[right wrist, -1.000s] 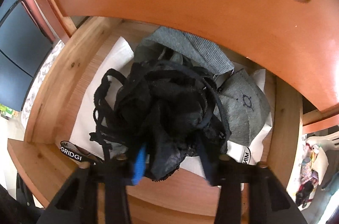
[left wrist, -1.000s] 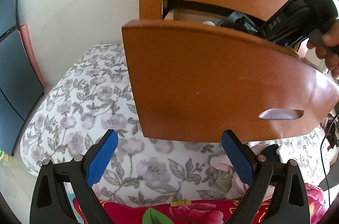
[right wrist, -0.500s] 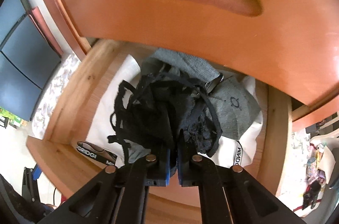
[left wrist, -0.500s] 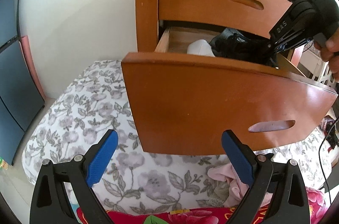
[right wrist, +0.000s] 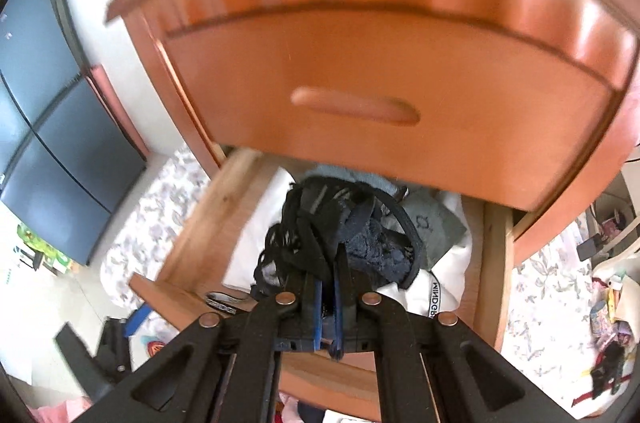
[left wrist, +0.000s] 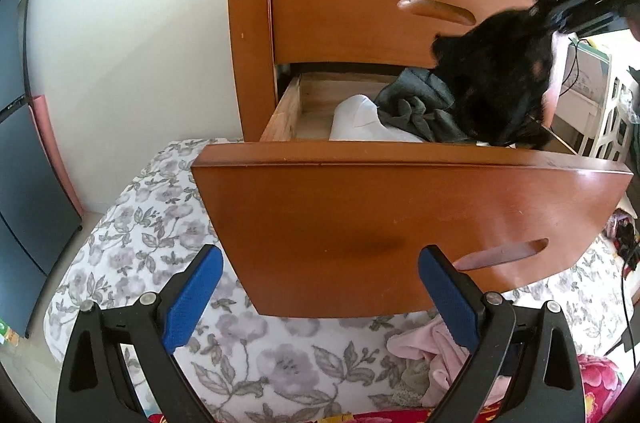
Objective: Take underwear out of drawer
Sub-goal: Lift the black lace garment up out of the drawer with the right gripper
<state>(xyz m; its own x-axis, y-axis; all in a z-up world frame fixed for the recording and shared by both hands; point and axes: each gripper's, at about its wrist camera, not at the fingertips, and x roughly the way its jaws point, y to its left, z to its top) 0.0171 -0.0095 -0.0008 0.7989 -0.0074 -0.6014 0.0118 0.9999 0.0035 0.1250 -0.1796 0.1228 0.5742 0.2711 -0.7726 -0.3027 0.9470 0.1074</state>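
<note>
Left wrist view: left gripper [left wrist: 320,283] hangs with its blue pads spread wide and nothing between them, low in front of the curved face of the pulled-out lower drawer [left wrist: 400,223]. Floral bedspread [left wrist: 152,231] beneath; pink garment [left wrist: 432,343] lying on it just beside the right pad. Inside the drawer: white folded cloth [left wrist: 360,123] and grey garment [left wrist: 416,103]. The black lace underwear [left wrist: 496,83] hangs as a blurred bunch above the drawer's right part, partly covering the upper drawer [left wrist: 380,3] front; its lowest edge reaches about the level of the drawer rim. The black body at the top right corner is the other tool.

Right wrist view: right gripper [right wrist: 327,287] is pinched tight on the underwear [right wrist: 344,239], pads nearly meeting. The bunch dangles over the white cloth [right wrist: 248,247] and grey garment [right wrist: 432,227]. The upper drawer front [right wrist: 380,95] looms just behind, motion-blurred.

Versus 0.5 s ago: the bunch has risen from the heap, straps now off the cloth; the left view shows more of the drawer's interior.
</note>
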